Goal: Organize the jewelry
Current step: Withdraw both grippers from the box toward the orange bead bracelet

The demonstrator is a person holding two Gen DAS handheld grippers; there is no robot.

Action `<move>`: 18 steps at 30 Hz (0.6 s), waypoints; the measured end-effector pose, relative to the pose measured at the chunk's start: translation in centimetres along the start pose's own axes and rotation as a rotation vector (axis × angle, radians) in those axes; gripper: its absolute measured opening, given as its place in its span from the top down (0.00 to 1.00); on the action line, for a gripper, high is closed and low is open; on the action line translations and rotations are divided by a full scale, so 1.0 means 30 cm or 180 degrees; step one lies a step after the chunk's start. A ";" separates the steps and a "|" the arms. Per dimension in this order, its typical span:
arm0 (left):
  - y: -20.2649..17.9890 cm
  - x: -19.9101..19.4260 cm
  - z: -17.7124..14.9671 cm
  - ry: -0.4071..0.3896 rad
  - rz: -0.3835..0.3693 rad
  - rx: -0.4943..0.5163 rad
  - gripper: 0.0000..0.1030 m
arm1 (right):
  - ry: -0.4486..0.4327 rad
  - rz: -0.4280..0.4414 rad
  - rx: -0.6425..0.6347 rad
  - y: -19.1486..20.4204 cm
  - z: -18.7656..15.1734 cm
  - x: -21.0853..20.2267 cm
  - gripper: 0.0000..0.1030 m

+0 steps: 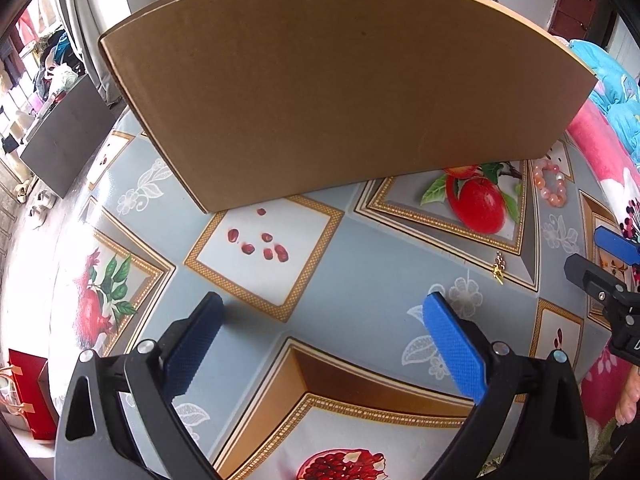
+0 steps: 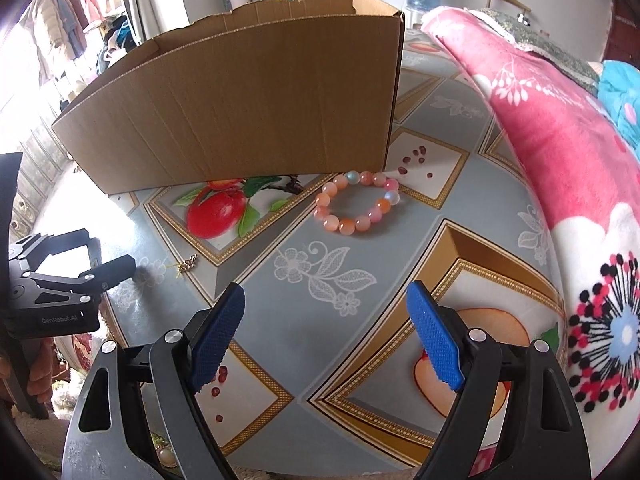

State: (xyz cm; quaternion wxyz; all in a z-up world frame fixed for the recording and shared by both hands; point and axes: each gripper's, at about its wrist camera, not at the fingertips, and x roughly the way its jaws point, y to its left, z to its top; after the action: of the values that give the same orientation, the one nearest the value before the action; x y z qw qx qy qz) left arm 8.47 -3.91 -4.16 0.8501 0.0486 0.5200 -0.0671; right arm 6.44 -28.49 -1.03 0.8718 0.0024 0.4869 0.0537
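At the far left of the right wrist view the left gripper [image 2: 132, 270] hangs over the worktop [image 2: 360, 320], its jaws released and spread wide with nothing between them, as its own camera shows plainly. Just beside its near finger lies a small gold trinket [image 2: 188, 265], perhaps an earring or a charm; it is too small to tell. In the left wrist view that same gold piece [image 1: 499, 269] sits ahead and to the right of the blue pads [image 1: 454, 346], apart from them, on the patterned oilcloth [image 1: 360, 272]. Behind it stands a cardboard box [image 2: 240, 112], open at the top, resting on the worktop. Further right, just in front of the box's right corner, lies a beaded bracelet [image 2: 356, 204] of pink and orange beads, flat on the cloth and untouched. The right gripper [image 2: 326, 308] hovers nearer the camera than the bracelet, jaws parted and empty, well short of the beads. At the far right a pink flowered blanket [image 2: 560, 152] edges the worktop.
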 end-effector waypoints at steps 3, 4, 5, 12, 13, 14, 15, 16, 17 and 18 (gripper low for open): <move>0.005 -0.003 0.004 0.0018 0.0004 -0.0007 0.05 | 0.0026 -0.0018 -0.0010 -0.001 -0.005 0.013 0.23; 0.008 -0.003 0.008 0.0023 0.0004 -0.0010 0.05 | 0.0027 -0.0018 -0.0015 -0.002 -0.007 0.015 0.23; 0.005 -0.005 0.003 0.0025 0.0005 -0.0012 0.05 | 0.0021 -0.0020 -0.0019 -0.004 -0.007 0.016 0.23; 0.003 -0.004 0.001 0.0045 0.0006 -0.0009 0.05 | -0.0018 -0.0077 -0.0046 -0.016 -0.013 0.025 0.19; 0.006 -0.001 0.008 0.0049 0.0007 -0.0012 0.05 | -0.0022 -0.0080 -0.0053 -0.016 -0.015 0.027 0.19; 0.005 -0.002 0.006 0.0052 0.0012 -0.0022 0.05 | -0.0033 -0.0083 -0.0071 -0.014 -0.017 0.028 0.17; 0.005 0.000 0.007 0.0053 0.0014 -0.0030 0.05 | -0.0040 -0.0092 -0.0100 -0.010 -0.019 0.028 0.16; 0.005 -0.002 0.007 0.0051 0.0016 -0.0036 0.05 | -0.0031 -0.0107 -0.0145 -0.003 -0.022 0.031 0.15; 0.002 -0.001 0.005 0.0048 0.0019 -0.0036 0.05 | -0.0016 -0.0128 -0.0192 0.007 -0.025 0.035 0.13; 0.004 -0.003 0.004 0.0046 0.0020 -0.0038 0.05 | -0.0008 -0.0154 -0.0260 0.017 -0.028 0.039 0.10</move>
State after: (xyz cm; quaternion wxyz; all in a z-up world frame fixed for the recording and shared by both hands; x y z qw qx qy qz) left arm 8.55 -3.81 -4.02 0.8468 0.0457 0.5264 -0.0609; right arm 6.28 -27.91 -2.44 0.8729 -0.0450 0.4831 0.0524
